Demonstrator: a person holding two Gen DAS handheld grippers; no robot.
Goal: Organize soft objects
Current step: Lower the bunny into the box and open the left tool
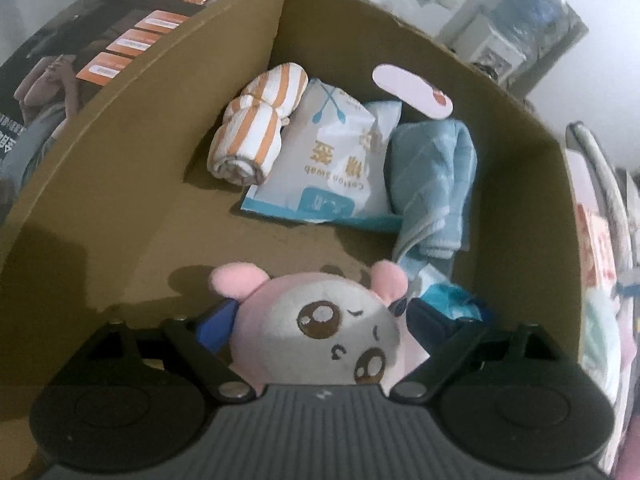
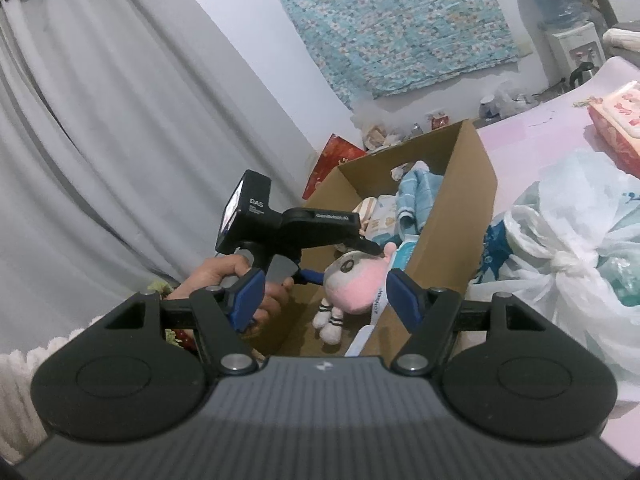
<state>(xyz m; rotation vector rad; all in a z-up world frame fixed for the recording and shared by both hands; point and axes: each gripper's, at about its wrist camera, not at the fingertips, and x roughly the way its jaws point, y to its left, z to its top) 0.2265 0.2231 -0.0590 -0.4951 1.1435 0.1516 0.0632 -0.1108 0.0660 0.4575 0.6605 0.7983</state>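
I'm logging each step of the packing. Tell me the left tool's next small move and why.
Probably lower a little and open. The left tool is shut on the pink plush toy, which hangs inside the cardboard box over bare floor, near the striped towel roll and cotton swab pack.

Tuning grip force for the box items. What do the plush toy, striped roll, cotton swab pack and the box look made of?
Plush toy: short-pile fabric, matte, stuffed; the left hand-held gripper dents it.
Striped roll: orange-and-white terry-like cloth, matte, rolled towel by its looks.
Cotton swab pack: thin plastic film, glossy, creased.
Cardboard box: brown, matte, raw cut edges.
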